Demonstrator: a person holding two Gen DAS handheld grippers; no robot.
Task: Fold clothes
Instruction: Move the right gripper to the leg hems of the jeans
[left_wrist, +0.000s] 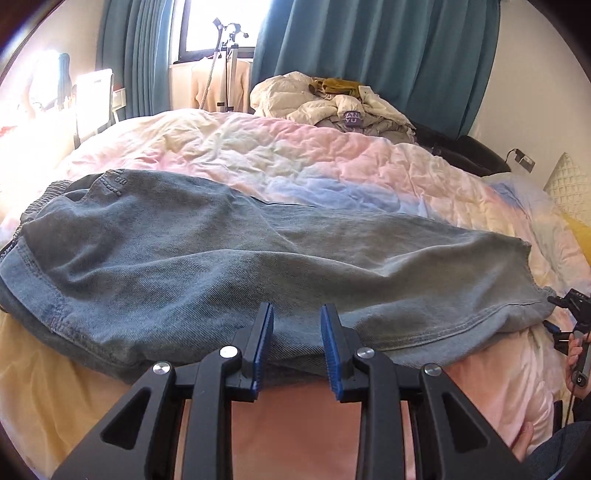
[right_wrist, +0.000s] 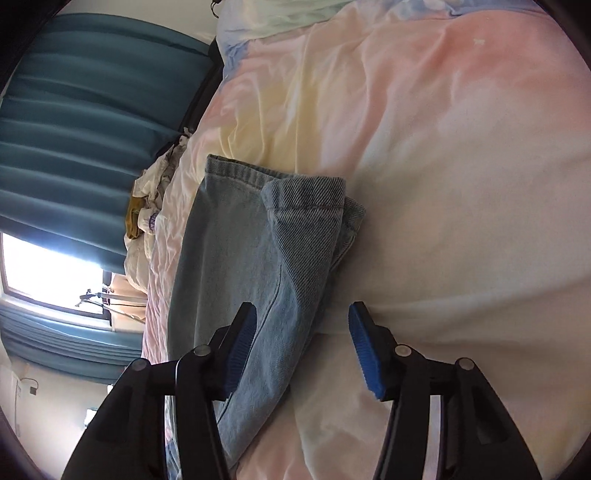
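Our left gripper (left_wrist: 297, 347): blue ribbed pads apart, nothing between them, tips at near edge of jeans (left_wrist: 236, 254). Our right gripper (right_wrist: 301, 347): spread wider, released; left pad over denim leg, right pad over bare quilt (right_wrist: 461, 166), contact unclear. We see jeans lying lengthwise across bed on quilt, legs stacked, hems (right_wrist: 306, 192) at far end in right wrist view. Denim pale blue, twill-ribbed, softly creased. Quilt pastel pink, yellow and blue, wrinkled. Heap of cream clothes (left_wrist: 332, 101) beyond, before teal curtains (left_wrist: 376, 51).

Bright daylight thru window (left_wrist: 207, 26), blown-out glare at left; heavy fisheye warp w/ dark edges.
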